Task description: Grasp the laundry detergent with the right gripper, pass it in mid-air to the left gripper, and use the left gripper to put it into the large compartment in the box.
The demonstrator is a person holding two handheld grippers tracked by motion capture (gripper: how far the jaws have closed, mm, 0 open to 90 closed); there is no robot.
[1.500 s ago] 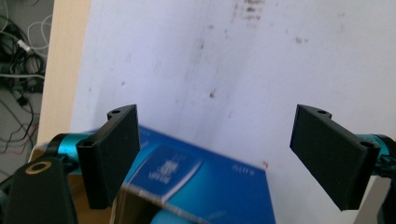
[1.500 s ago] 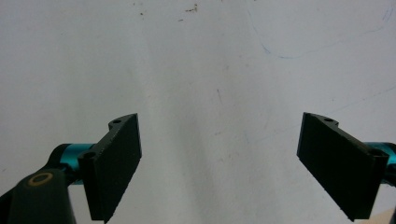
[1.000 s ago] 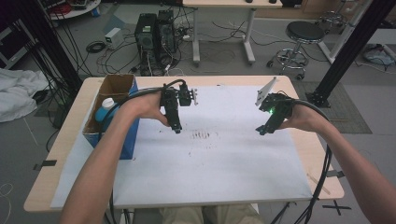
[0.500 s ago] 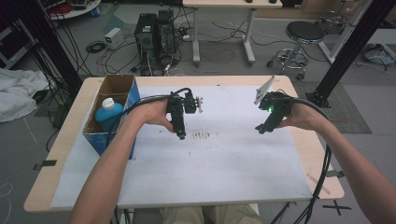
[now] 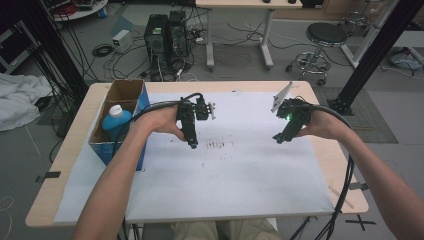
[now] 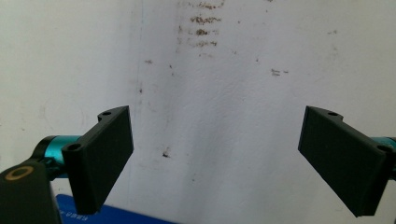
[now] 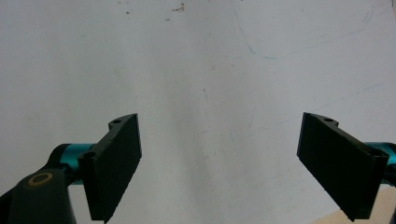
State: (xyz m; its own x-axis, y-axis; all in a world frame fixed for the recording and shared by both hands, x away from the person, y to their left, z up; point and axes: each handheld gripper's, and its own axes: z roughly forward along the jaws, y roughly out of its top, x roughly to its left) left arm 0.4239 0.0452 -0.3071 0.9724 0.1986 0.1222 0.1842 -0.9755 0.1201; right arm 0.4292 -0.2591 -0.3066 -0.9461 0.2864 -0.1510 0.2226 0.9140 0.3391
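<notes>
The left gripper (image 5: 192, 143) is hanging over the white sheet (image 5: 240, 175) just beside a patch of dark smudges (image 5: 217, 145), its jaws spread wide with nothing between them, as the left gripper view (image 6: 215, 158) is showing plainly. A second ago this gripper was sitting closer to the box (image 5: 120, 95) at the table's left end; it is now moving rightward, away from the box and toward the middle of the sheet. The bottle (image 5: 116, 121), blue with a white cap, is standing upright inside that box, untouched and well apart from both grippers.

The right gripper (image 5: 280, 138) is hovering over the right part of the sheet, much where it was a second ago, a green light glowing on its body. Its jaws are likewise released and wide, closing on nothing, with bare sheet lying between them in the right gripper view (image 7: 217, 163).

The shift is suggesting that the left hand is leaving the box without the bottle, so nothing is yet in hand. My judgement is that the work is at its very start or between steps: both grippers are settling over the open sheet, and any grasp of the bottle is still waiting to be made
</notes>
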